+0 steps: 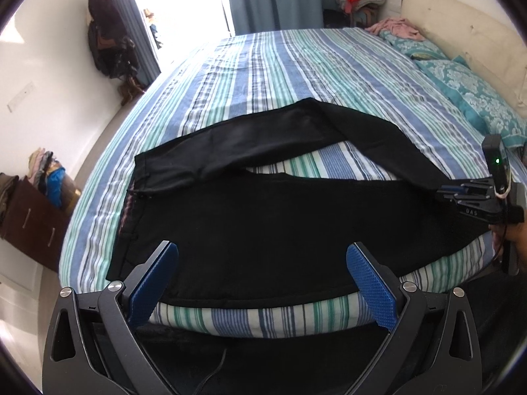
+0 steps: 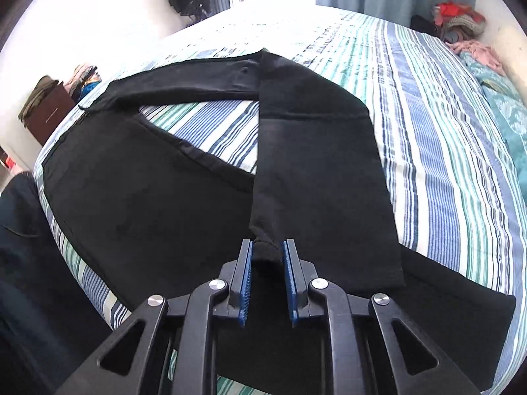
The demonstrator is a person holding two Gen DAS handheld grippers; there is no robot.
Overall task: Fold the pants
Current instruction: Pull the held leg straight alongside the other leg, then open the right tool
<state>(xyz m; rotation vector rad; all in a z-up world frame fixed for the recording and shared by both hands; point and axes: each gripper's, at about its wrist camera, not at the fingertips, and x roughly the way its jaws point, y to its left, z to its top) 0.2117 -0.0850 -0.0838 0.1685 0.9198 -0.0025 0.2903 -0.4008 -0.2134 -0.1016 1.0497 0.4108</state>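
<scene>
Lying across a big bed (image 1: pixel 296 65) with a blue, green and white striped cover is a pair of black pants (image 1: pixel 263 230), and they fill most of the near side of it. The waist end is off to the left and the legs run long ways to the right, along the near edge of the bed. One leg lies flat close to that edge. The other leg bends up and away in the middle, so a patch of striped cover shows between the two legs, and then it comes back down toward the right. At the far right end of the bed are teal pillows (image 1: pixel 471 89) and a pale headboard (image 1: pixel 461 29). Now the smaller things. The right hand-held gripper (image 2: pixel 267 256) is almost shut, and its blue pads (image 2: pixel 289 263) are pinching the cuff end of the bent leg (image 2: pixel 316 171). The left hand-held gripper (image 1: pixel 262 256) is wide open with nothing in it, and it hangs just above the flat leg, closer to the waist end. So the right hand is the one that has the cloth. I think the next move is to carry that cuff over so the bent leg lies right on top of the flat leg, and the left hand is well placed to help near the waist.
</scene>
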